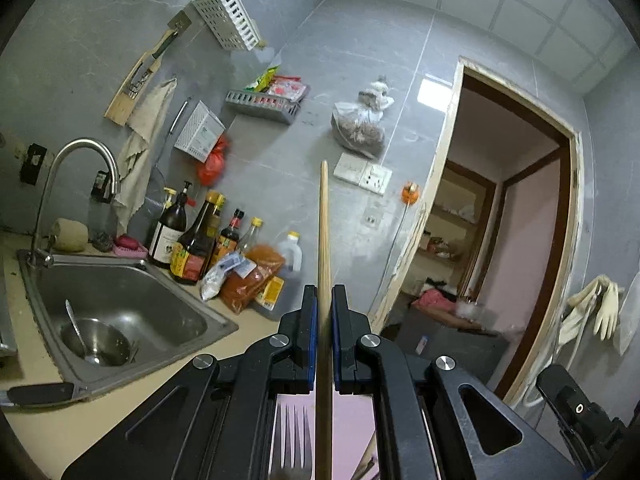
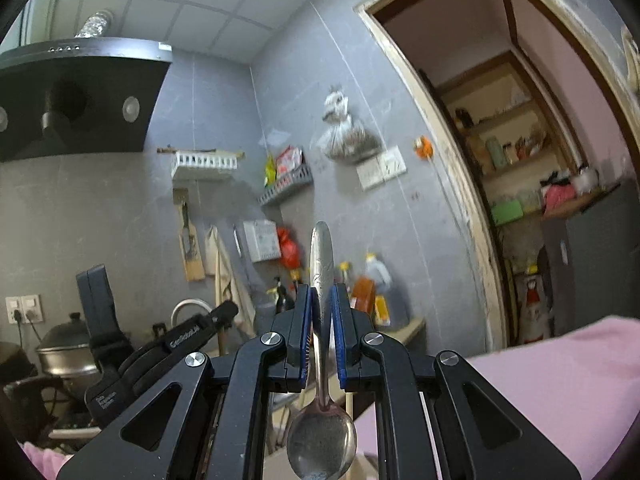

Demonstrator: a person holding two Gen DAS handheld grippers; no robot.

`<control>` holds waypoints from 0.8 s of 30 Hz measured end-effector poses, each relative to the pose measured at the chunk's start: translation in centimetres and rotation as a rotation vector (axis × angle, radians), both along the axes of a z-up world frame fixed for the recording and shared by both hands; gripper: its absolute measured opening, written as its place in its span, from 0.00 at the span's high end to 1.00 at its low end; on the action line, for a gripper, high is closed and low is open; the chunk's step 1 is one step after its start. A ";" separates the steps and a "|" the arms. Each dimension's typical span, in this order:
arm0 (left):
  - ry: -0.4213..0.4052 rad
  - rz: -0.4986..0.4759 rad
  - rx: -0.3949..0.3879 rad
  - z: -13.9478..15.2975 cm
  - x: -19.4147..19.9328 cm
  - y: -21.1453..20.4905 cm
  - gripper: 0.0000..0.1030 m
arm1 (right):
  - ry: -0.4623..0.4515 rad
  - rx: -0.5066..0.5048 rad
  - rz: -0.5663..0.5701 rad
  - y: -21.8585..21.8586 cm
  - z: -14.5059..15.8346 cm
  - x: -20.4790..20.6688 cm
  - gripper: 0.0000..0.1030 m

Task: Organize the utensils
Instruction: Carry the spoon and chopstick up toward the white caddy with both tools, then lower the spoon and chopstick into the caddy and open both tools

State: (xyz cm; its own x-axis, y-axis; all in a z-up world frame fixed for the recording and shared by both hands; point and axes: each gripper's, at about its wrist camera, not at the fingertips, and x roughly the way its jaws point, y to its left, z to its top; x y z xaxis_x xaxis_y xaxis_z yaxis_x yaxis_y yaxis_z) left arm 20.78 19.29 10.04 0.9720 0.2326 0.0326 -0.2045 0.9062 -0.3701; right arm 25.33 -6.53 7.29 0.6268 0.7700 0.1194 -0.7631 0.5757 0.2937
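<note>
A: While the left gripper [image 1: 324, 300] points across the kitchen, what is it carrying?

B: Its jaws are clamped on a wooden chopstick [image 1: 323, 240]. The stick runs straight along the fingers, tip forward toward the grey wall. A fork [image 1: 292, 440] shows below the jaws, tines forward; whether it is held I cannot tell.

A: And beyond it?

B: The sink [image 1: 192, 300] is set into the counter to the left, a bowl with a spoon inside, sauce bottles [image 1: 192, 240] at its back corner. A white rack [image 1: 228, 16] hangs high on the wall, probably where utensils go.

A: The right view?

B: The right gripper [image 2: 321, 304] is closed on a metal spoon [image 2: 322, 432], handle forward, bowl back under the camera. The same rack sits ahead at left, an open doorway [image 2: 520, 160] at right. Neither hand looks clearly nearer.
</note>
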 end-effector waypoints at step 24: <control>0.198 -0.210 0.001 -2.3 -1.9 -3.1 0.76 | 0.003 -0.133 0.048 -1.1 -1.5 -1.9 0.80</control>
